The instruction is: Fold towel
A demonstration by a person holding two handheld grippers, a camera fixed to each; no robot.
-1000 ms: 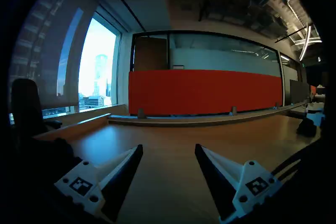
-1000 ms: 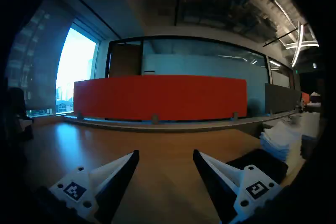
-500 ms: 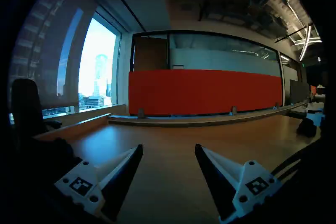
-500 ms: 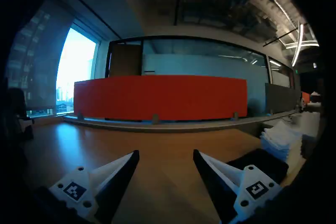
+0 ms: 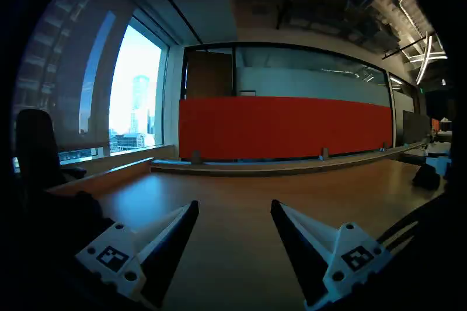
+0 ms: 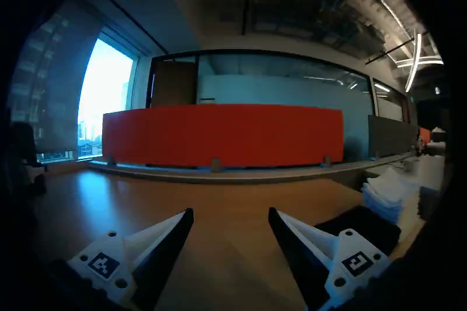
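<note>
With left tongs (image 5: 234, 202) and right tongs (image 6: 230, 210) both spread empty above the bench (image 6: 233, 191), the dark towel (image 6: 365, 224) lies just right of the right tongs, nearer them.

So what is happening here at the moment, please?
A person holds the left claw and the right claw low over a wooden table. Both are open and grip nothing. In the right gripper view, a dark cloth lies beside the right claw, with a stack of light folded towels behind it. No folding is under way.
</note>
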